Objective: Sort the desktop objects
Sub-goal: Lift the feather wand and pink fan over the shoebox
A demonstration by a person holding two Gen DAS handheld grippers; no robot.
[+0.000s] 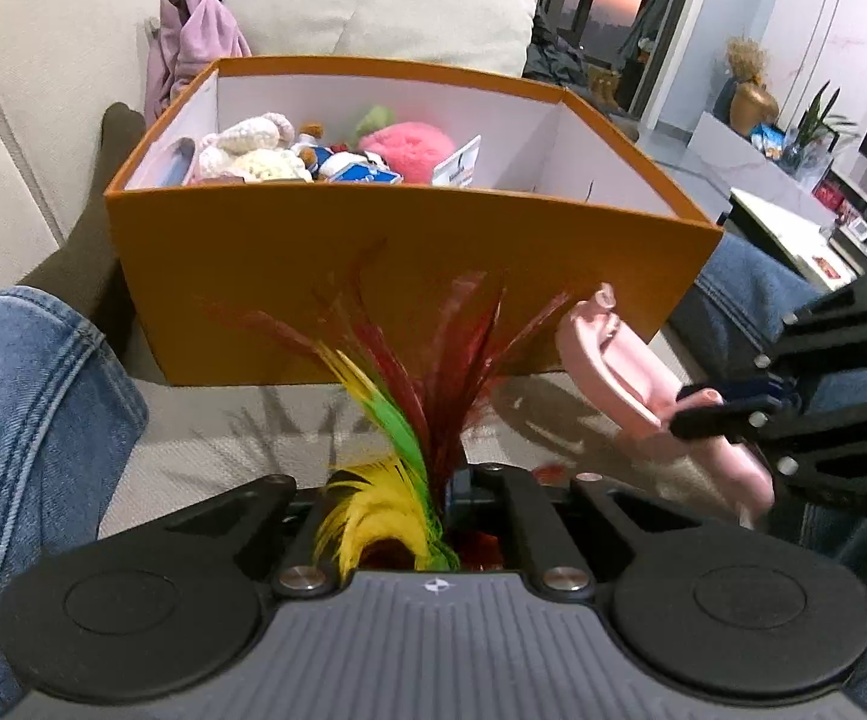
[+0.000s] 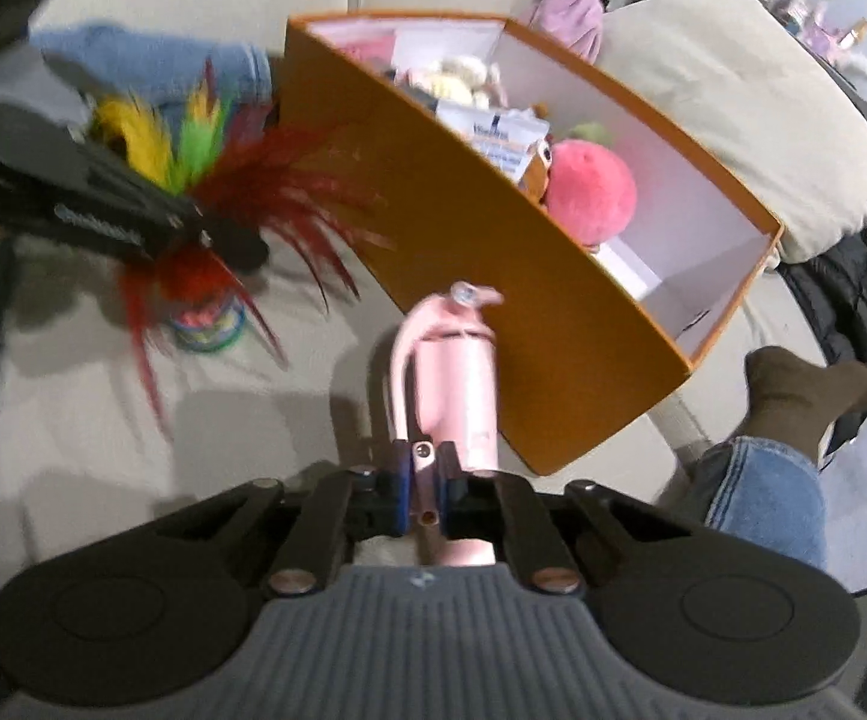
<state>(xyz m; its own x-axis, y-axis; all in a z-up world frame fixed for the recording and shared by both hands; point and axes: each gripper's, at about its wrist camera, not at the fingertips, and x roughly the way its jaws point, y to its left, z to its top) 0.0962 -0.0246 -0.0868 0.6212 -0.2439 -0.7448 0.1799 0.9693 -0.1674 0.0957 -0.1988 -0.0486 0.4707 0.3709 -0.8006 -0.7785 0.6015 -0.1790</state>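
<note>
Beige sofa cushions are carrying an orange box, white inside, sitting between the person's denim-clad legs. Left tool is clamping a feather shuttlecock; in its own view the fingertips are mostly hidden by feathers, and the shuttlecock's round base is showing only in the right wrist view, blurred. Right tool is gripping a pink handled bottle by its handle, just in front of the box's near wall; whether they are touching is unclear. Inside the box: a pink plush ball, crocheted cream toys and a white card, partly cut off by the wall. Print on the card is unreadable.
</note>
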